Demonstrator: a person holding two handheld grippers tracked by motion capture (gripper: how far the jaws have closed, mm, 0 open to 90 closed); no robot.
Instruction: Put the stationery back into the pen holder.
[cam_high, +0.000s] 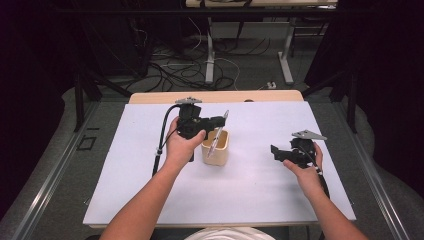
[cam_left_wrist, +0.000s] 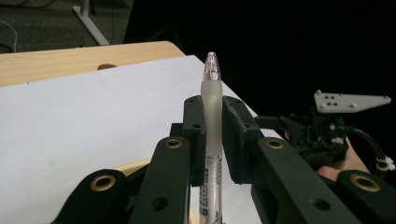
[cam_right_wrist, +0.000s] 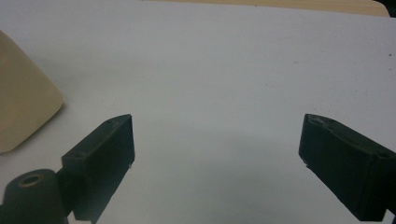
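White table underneath, broad and bare toward the near edge. Beige cup standing near its middle. Left gripper just above the cup, jaws clamped tight on a clear pen (lower end dipping into the cup). Right gripper well apart, jaws spread wide, holding nothing.

White mat covers a wooden table; cables beyond.
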